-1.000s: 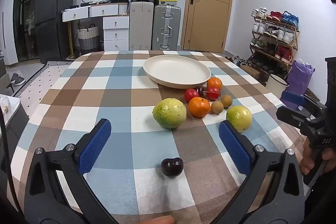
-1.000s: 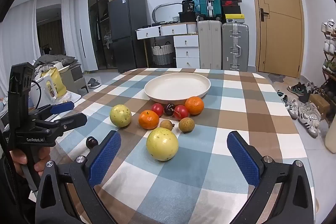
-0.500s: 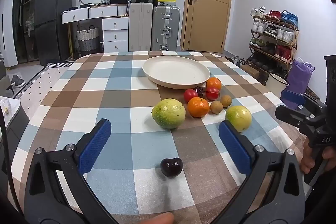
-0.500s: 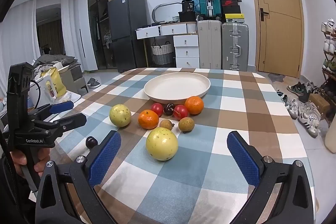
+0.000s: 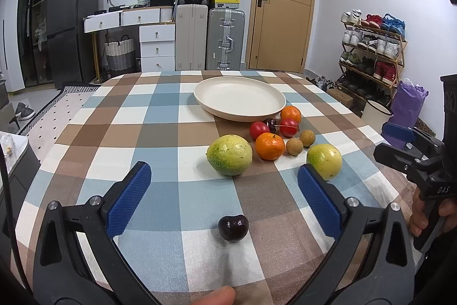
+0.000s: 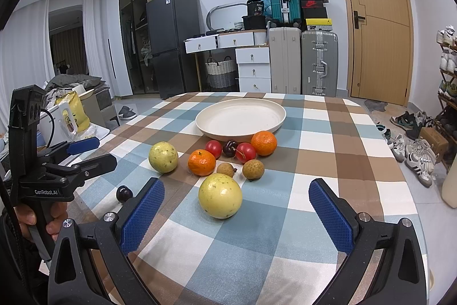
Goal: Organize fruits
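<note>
A cream plate (image 5: 240, 99) (image 6: 240, 116) stands bare mid-table. In front of it lie two tangerines (image 5: 270, 146), two red cherry tomatoes (image 5: 259, 130), a dark cherry (image 6: 229, 148) and two longans (image 5: 294, 146). A green-yellow fruit (image 5: 230, 155) (image 6: 163, 157) and a yellow fruit (image 5: 324, 161) (image 6: 220, 195) sit nearer. A lone dark cherry (image 5: 233, 227) (image 6: 124, 194) rests between the pads of my open left gripper (image 5: 222, 172). My right gripper (image 6: 237, 185) is open, with the yellow fruit just ahead of its fingers. Neither holds anything.
The checked tablecloth (image 5: 160, 150) covers a round table. The right gripper's body (image 5: 414, 162) sits at the table's right edge, the left one (image 6: 57, 170) at the left edge. Suitcases (image 5: 211, 39), drawers and a shoe rack (image 5: 371, 47) stand beyond.
</note>
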Demonstrator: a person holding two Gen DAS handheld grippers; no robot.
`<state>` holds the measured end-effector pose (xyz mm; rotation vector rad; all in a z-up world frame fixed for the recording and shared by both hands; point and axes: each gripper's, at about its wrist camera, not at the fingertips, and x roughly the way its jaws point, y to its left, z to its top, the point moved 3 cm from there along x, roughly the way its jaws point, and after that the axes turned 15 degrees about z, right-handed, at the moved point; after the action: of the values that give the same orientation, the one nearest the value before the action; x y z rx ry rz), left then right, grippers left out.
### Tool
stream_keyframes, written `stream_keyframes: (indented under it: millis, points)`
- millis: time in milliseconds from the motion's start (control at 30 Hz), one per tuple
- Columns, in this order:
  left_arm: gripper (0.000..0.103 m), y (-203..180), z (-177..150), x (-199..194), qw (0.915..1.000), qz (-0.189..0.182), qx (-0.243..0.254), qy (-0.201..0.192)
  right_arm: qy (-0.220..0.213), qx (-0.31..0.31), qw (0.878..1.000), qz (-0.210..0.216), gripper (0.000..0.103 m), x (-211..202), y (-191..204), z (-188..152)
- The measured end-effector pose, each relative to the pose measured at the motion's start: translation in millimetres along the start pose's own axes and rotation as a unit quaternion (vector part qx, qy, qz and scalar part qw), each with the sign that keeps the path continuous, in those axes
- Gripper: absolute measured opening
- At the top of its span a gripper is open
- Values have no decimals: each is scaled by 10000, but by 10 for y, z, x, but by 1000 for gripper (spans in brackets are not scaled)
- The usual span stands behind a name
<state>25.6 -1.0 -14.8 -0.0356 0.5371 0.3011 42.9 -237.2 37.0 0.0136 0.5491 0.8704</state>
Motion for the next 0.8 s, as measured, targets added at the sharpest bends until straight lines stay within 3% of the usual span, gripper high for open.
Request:
stream_keyframes:
  millis: [800]
  points:
    - [102, 48, 55, -8, 10000, 24, -9, -1, 7, -5, 10000, 5, 103, 5, -5, 1]
